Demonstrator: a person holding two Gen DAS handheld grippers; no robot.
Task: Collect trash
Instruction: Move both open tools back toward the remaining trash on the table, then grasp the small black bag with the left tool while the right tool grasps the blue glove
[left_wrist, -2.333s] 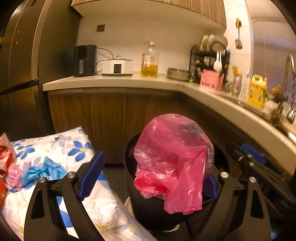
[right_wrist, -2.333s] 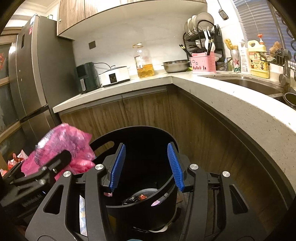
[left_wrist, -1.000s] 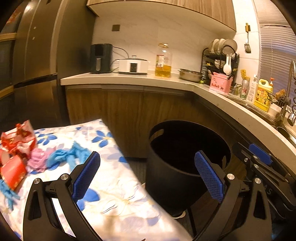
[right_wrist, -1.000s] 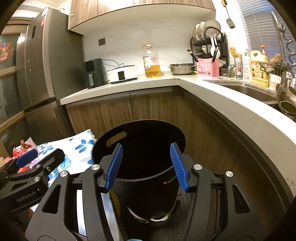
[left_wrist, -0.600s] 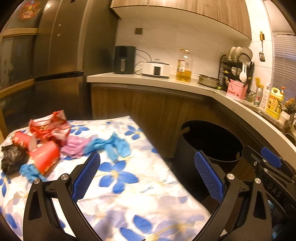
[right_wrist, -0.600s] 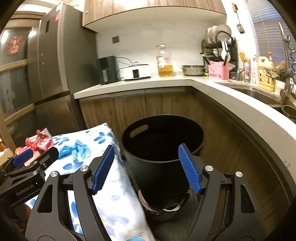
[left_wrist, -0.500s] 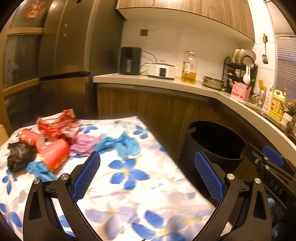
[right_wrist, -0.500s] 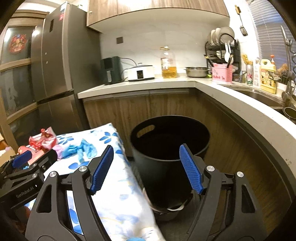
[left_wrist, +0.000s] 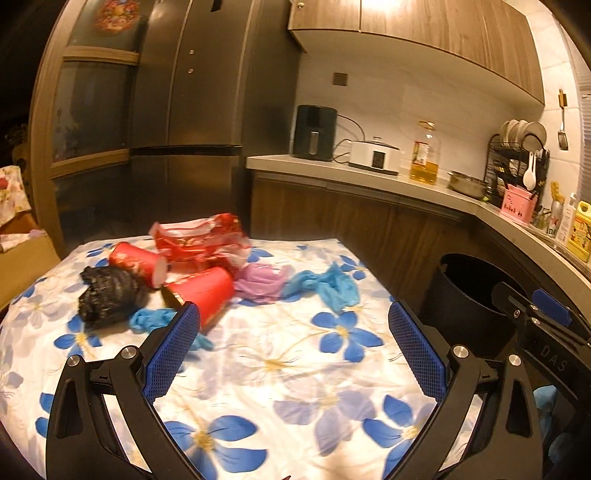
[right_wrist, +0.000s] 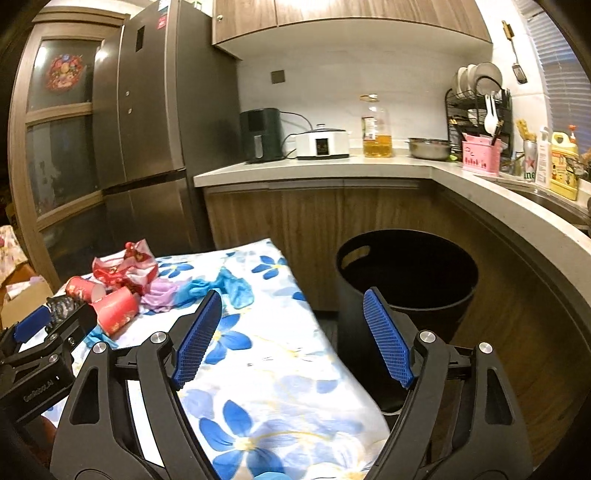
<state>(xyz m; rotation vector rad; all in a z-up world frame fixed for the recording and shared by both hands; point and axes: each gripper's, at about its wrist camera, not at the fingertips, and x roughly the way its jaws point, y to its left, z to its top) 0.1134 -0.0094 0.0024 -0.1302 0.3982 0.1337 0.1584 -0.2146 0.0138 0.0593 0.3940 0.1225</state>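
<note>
A pile of trash lies on the flowered cloth (left_wrist: 280, 373): two red paper cups (left_wrist: 201, 290), a red wrapper (left_wrist: 199, 242), a black crumpled bag (left_wrist: 105, 295), a purple glove (left_wrist: 258, 282) and blue gloves (left_wrist: 328, 284). My left gripper (left_wrist: 293, 350) is open and empty, hovering over the cloth short of the pile. My right gripper (right_wrist: 291, 336) is open and empty, between the cloth's edge and the black trash bin (right_wrist: 406, 273). The bin also shows at the right of the left wrist view (left_wrist: 469, 295).
A wooden cabinet run with a grey counter (right_wrist: 332, 166) curves behind and right of the bin. A tall fridge (right_wrist: 147, 129) stands behind the table. A cardboard box (left_wrist: 22, 254) sits at the left. The right gripper's body (left_wrist: 535, 325) is beside the bin.
The pink bag held by my left gripper over the bin is gone and the left jaws are open. Both grippers have swung left and back from the bin toward the trash pile.
</note>
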